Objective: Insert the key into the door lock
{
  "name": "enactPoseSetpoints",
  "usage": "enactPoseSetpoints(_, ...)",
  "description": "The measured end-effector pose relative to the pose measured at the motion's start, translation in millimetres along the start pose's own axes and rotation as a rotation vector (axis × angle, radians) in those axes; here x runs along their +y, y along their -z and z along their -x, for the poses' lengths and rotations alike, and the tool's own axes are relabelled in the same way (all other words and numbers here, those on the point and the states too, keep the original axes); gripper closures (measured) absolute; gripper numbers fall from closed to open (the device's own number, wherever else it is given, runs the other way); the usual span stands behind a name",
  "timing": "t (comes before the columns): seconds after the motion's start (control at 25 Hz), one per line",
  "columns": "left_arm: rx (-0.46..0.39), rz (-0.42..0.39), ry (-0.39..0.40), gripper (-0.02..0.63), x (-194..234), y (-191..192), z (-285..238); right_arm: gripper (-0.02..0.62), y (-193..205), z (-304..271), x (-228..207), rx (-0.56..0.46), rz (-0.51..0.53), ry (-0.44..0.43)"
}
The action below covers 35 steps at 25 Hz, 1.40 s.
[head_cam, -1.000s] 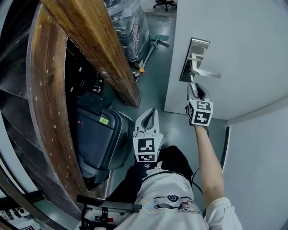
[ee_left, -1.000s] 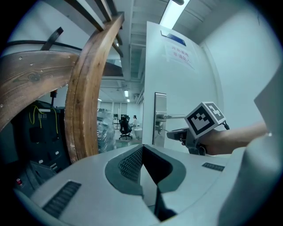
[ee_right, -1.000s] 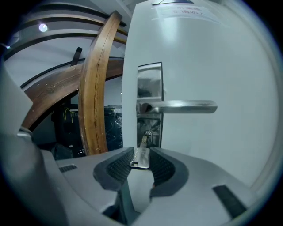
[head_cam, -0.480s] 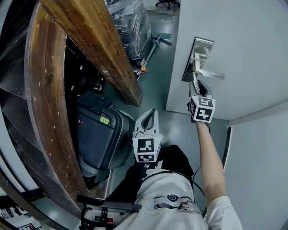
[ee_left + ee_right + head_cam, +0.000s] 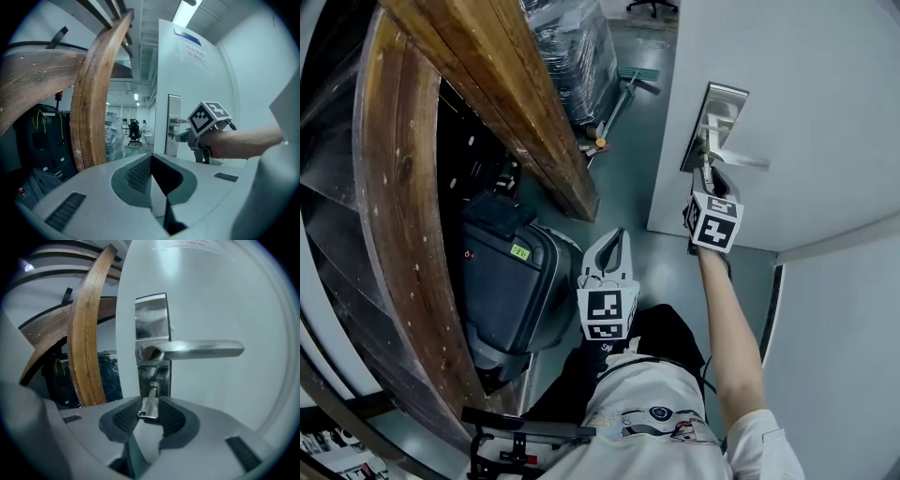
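The key is pinched in the right hand-held gripper, its tip at the lock below the lever handle on the white door. The left hand-held gripper is well apart from the door, clenched on nothing.

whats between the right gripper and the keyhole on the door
Only the key. The right gripper pinches its head, and its blade spans the short gap to the keyhole. This shows in the right gripper view.
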<state>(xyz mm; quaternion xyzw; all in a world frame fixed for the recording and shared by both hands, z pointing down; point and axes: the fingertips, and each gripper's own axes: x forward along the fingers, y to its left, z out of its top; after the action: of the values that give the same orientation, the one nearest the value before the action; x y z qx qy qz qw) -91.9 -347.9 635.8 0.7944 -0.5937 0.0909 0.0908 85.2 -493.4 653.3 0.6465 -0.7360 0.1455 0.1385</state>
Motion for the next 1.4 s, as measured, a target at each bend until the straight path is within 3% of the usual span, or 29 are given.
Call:
enactPoseSetpoints(0.32,0.017,0.004,-0.036,0.603,16.0,5.7,5.5,0.476,-9.4,-26.0,-3.9,-0.037,-0.048,0.094)
enactPoseSetpoints(0.52,0.066,0.013,-0.042,0.603,19.2,8.5,16.8,0.474,-3.1,-17.4,2.3,-0.078,-0.019,0.02)
enactPoseSetpoints(0.68,0.053,-0.008,-0.005,0.603,4.6,-34.4,21.8,0.463,3.2,48.0,14.1,-0.057,-0.07,-0.084)
enactPoseSetpoints(0.8,0.01,-0.02,0.053,0.603,-11.3,-80.7,9.8,0.463,-20.0,103.6,16.0,-0.084,-0.034,-0.136)
enactPoseSetpoints(0.84,-0.002,-0.023,0.073,0.603,-16.9,-94.4,8.3,0.501,-31.9,124.0,17.6,-0.102,-0.021,-0.145)
enactPoseSetpoints(0.88,-0.01,-0.022,0.089,0.603,-22.3,-106.8,10.3,0.589,-43.9,145.8,21.6,-0.115,-0.014,-0.158)
enactPoseSetpoints(1.08,-0.031,-0.018,0.138,0.603,-44.9,-152.5,36.8,0.589,-85.5,235.1,37.8,-0.161,0.002,-0.249)
enactPoseSetpoints(1.4,-0.099,-0.04,0.204,0.603,-76.5,-193.0,26.0,0.589,-137.6,249.8,19.4,-0.292,0.015,-0.232)
